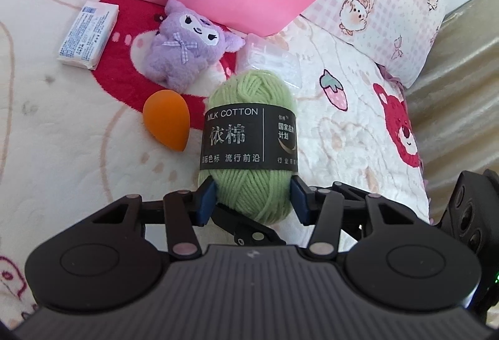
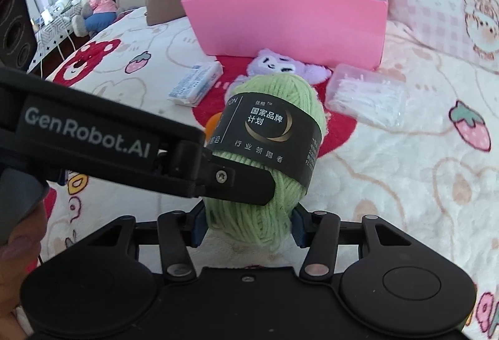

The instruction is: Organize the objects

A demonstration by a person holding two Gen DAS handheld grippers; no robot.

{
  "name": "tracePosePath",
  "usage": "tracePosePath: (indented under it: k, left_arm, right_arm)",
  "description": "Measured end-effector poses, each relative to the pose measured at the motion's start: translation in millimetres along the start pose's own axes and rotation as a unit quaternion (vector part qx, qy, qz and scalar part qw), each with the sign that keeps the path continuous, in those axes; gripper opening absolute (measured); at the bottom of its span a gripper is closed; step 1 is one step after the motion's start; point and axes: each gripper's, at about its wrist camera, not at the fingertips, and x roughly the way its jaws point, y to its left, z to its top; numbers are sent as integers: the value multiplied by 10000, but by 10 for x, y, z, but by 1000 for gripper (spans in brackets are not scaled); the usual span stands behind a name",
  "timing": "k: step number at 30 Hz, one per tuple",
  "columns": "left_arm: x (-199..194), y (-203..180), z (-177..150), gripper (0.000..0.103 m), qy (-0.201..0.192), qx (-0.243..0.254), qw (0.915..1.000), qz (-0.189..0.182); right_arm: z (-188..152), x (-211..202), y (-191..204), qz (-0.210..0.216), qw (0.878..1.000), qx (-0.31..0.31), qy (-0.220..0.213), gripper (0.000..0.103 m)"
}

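**Both grippers on the green yarn**

Spread under everything is my bed's white fleece blanket (image 1: 336, 140), printed with red bears and strawberries. Against a pink checked pillow (image 1: 377, 6) sits the open pink box (image 2: 290, 25), its inside showing only white walls.

Next down in size, my two grippers pinch one thing between them. My left gripper (image 1: 252, 196) squeezes the lower end of the green yarn skein (image 1: 249, 134) with its blue pads, and my right gripper (image 2: 248, 223) clamps the same skein's bottom from the other side, so the yarn hangs above the blanket, in front of the box.

Behind it lie the purple plush toy (image 1: 187, 47), a clear plastic case of white sticks (image 2: 365, 93), a white wrapped packet (image 1: 89, 34) and, smallest, an orange teardrop sponge (image 1: 167, 123), all on the blanket.
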Motion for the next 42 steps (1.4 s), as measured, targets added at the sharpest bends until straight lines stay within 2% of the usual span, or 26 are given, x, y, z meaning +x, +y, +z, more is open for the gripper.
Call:
tracePosePath:
  k: [18, 23, 28, 36, 42]
  left_arm:
    - [-409, -94, -14, 49, -175, -42, 9998, 72]
    - [-475, -188, 32, 49, 140, -144, 9997, 137]
    - [-645, -323, -2, 50, -48, 4, 9999, 152]
    - [-958, -461, 156, 50, -308, 299, 9987, 274]
    - [-1167, -450, 265, 51, -471, 260, 9981, 290]
  right_arm:
    - [150, -271, 302, -102, 9993, -349, -124, 57]
    - [129, -371, 426, -136, 9971, -743, -25, 57]
    - [230, -547, 447, -120, 9961, -867, -138, 57]
    - [433, -746, 553, -54, 9937, -990, -530, 57]
    - [630, -826, 620, -17, 9918, -1127, -598, 57]
